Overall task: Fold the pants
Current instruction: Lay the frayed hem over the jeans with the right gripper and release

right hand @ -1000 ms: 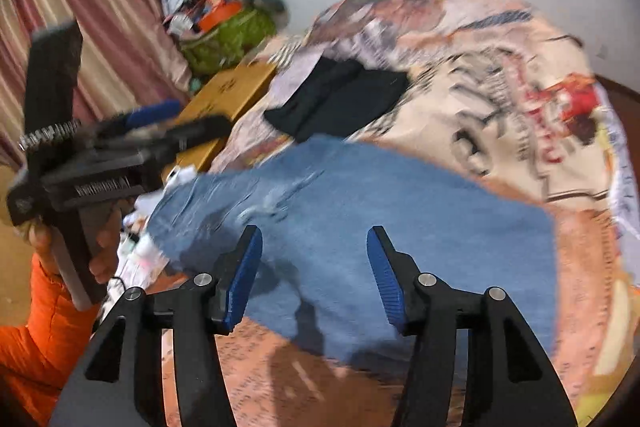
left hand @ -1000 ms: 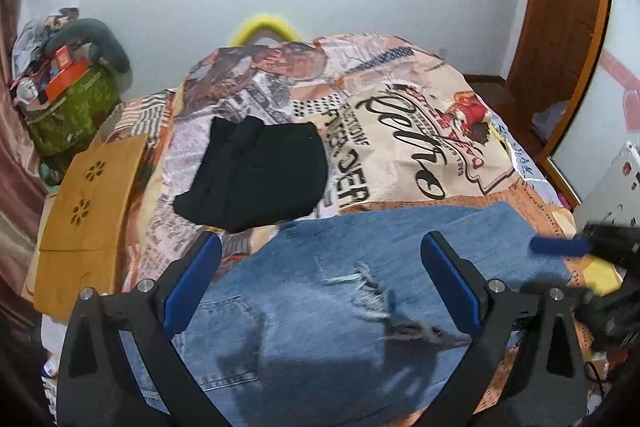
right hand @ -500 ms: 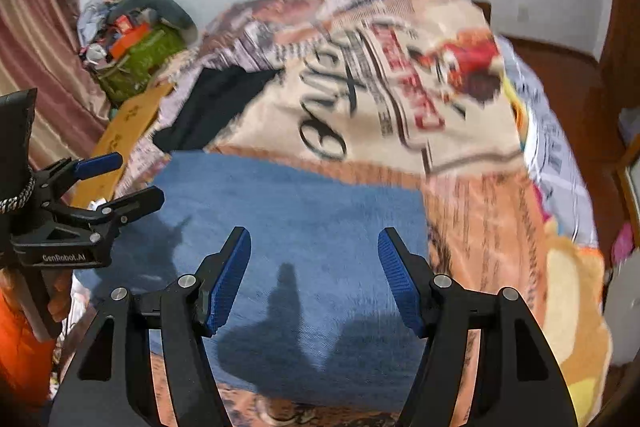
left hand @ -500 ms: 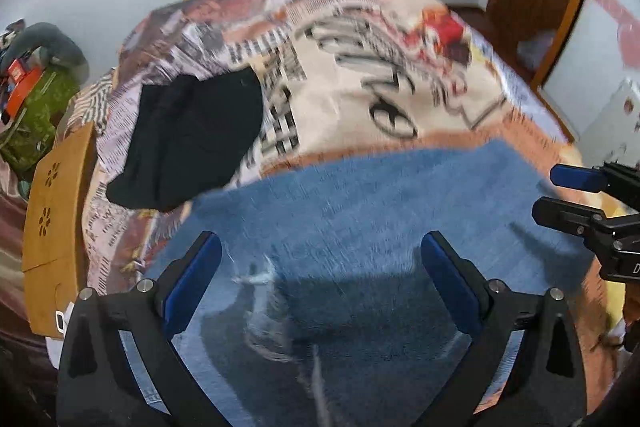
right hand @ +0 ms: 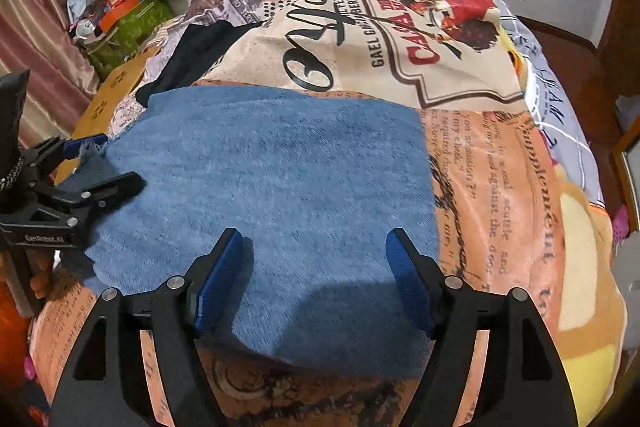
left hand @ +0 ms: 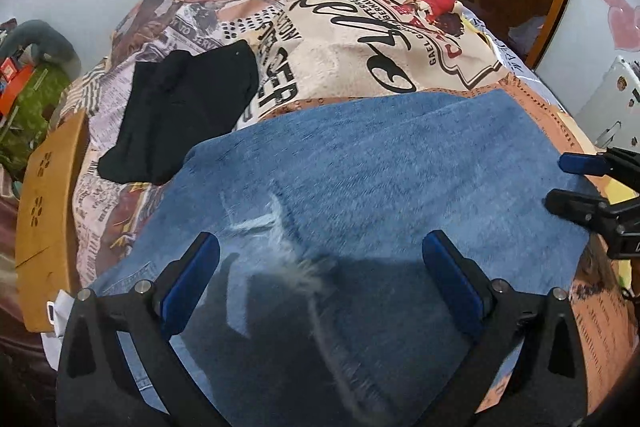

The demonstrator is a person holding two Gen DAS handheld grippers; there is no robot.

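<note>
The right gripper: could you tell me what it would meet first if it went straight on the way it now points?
Most likely the blue denim pants spread on the printed bedspread. The right gripper hangs open just above them, with nothing between its fingers, though depth is hard to judge.

Bed under a printed newspaper-style blanket [left hand: 352,67], blue jeans [left hand: 360,195] spread flat at its 6 o'clock, folded black garment [left hand: 180,111] at 10 o'clock, just touching the jeans' corner
</note>
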